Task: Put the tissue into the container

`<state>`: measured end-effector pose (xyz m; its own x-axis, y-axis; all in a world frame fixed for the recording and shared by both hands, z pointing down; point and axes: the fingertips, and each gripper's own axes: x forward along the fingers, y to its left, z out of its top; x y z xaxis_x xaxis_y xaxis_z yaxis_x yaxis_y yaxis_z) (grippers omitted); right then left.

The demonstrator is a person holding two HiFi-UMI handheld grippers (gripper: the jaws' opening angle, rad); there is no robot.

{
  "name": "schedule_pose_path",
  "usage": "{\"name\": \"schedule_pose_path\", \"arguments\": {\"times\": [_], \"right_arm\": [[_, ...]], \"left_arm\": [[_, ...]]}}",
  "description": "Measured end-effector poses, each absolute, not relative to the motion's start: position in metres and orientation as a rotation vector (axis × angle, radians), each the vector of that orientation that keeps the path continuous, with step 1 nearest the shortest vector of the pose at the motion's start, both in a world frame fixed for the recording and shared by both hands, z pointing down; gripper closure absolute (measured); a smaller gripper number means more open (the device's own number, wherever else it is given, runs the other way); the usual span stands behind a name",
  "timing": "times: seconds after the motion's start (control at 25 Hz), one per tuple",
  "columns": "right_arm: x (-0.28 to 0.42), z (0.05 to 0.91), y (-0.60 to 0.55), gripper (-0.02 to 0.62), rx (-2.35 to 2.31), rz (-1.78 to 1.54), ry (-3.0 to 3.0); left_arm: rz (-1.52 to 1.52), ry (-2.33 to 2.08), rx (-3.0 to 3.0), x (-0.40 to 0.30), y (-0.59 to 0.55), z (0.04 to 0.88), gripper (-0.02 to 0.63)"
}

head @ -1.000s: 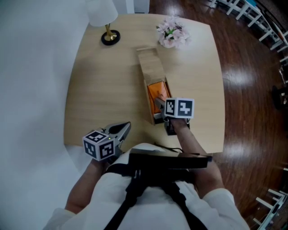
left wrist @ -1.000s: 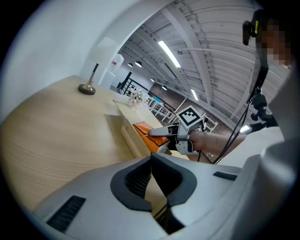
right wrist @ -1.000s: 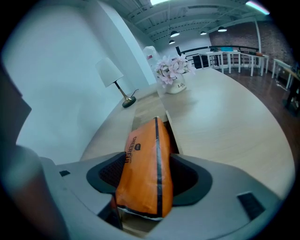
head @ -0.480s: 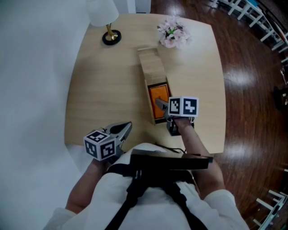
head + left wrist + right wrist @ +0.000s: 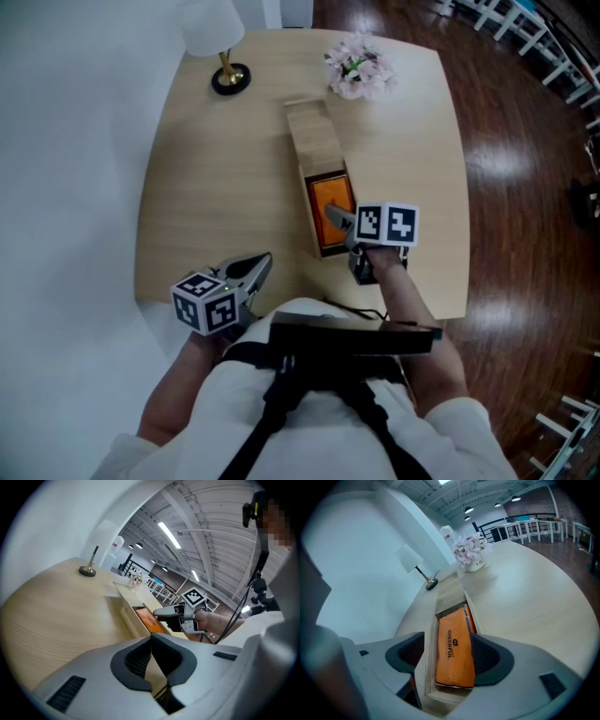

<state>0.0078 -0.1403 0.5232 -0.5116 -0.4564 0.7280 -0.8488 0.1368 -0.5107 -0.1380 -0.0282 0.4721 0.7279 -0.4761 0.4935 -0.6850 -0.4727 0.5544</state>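
An orange tissue pack (image 5: pixel 330 202) lies flat inside the open near end of a long wooden container (image 5: pixel 315 141) in the middle of the table. The container's sliding lid covers its far half. My right gripper (image 5: pixel 337 221) hovers just over the container's near end. In the right gripper view its jaws stand wide on either side of the pack (image 5: pixel 453 644) and the pads do not touch it. My left gripper (image 5: pixel 257 268) rests by the table's near left edge, its jaws together and holding nothing.
A white lamp with a brass base (image 5: pixel 228 73) stands at the far left corner. A pot of pink flowers (image 5: pixel 356 67) sits just beyond the container. Bare tabletop (image 5: pixel 216 187) lies left of the container, and dark wooden floor (image 5: pixel 525 187) lies to the right.
My right gripper has drawn back a little toward me and to the right, so more of the orange pack shows in the container. The left gripper has barely moved.
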Motion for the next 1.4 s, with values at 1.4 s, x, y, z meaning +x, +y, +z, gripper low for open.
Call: {"name": "schedule_pose_path", "arguments": {"times": [1.4], "right_arm": [[0.107,0.470,-0.078,0.407,1.463,1.410,-2.150]], "left_arm": [[0.225,-0.770,2.246,-0.067,-0.038,0.421,0.614]]}}
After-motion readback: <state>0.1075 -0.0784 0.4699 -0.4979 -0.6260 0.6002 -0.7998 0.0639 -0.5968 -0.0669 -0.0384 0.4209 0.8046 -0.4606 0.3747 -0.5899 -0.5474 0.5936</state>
